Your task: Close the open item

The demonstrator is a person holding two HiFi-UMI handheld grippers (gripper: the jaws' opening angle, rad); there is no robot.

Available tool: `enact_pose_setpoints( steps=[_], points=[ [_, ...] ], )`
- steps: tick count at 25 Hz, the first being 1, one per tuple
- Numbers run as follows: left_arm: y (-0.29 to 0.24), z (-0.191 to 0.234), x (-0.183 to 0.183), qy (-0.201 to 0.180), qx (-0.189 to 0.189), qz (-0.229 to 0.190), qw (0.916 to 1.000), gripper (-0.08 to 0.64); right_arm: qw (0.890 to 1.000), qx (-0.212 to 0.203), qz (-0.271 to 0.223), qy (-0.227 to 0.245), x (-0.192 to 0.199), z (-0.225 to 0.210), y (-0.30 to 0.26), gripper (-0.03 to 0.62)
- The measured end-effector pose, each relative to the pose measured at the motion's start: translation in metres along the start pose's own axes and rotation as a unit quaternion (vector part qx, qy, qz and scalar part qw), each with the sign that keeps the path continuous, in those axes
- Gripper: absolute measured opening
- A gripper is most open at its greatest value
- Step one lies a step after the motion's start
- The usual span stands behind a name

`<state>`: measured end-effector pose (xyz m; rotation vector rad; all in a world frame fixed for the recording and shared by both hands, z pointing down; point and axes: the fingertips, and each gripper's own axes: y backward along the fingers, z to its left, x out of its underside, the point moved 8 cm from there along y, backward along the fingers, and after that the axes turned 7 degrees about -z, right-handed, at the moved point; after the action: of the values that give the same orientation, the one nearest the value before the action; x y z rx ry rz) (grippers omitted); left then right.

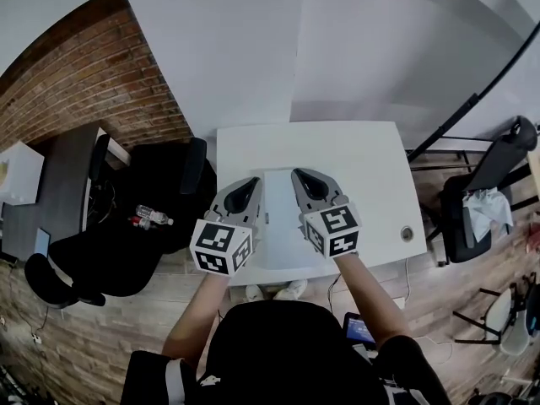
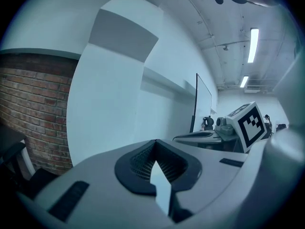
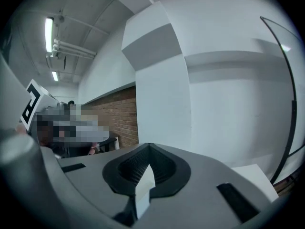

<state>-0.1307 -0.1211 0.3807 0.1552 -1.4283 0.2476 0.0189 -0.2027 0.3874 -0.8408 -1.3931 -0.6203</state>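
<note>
Head view: left gripper (image 1: pixel 251 184) & right gripper (image 1: pixel 301 177) hover over table (image 1: pixel 371 175), both w/ jaws pressed together, nothing held. Pale flat item (image 1: pixel 278 226) lies btwn them. It looks flat, so prob. already closed, but can't confirm.

We see flat thing (image 1: pixel 280 226) on table (image 1: pixel 371 171), chair (image 1: pixel 126 243) left of table, other chair (image 1: pixel 474 199) right, brick wall (image 1: pixel 76 83) far left.

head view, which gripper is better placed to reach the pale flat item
Right, marginally: the right gripper overlaps the pale flat item; the left gripper sits beside its edge. Both are shut.
</note>
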Motion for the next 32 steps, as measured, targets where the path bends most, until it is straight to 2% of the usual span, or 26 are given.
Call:
enact_pose_setpoints(
  steps=[8, 12, 15, 32],
  points=[
    [0.0, -0.004, -0.032, -0.025, 0.003, -0.032, 0.9992, 0.009, 0.999, 0.008, -0.044, 0.001, -0.036, 0.0, 0.013, 0.037],
    [0.001, -0.007, -0.046, -0.037, 0.003, -0.048, 0.9982, 0.009, 0.998, 0.006, -0.065, -0.023, -0.049, -0.002, 0.02, 0.037],
    [0.002, -0.006, -0.054, -0.041, 0.004, -0.058, 0.9974, 0.009, 0.997, 0.009, -0.079, -0.021, -0.06, -0.001, 0.024, 0.037],
    [0.006, -0.009, -0.069, -0.048, 0.014, -0.078, 0.9957, 0.009, 0.995, 0.019, -0.096, 0.002, -0.073, 0.002, 0.032, 0.037]
  ],
)
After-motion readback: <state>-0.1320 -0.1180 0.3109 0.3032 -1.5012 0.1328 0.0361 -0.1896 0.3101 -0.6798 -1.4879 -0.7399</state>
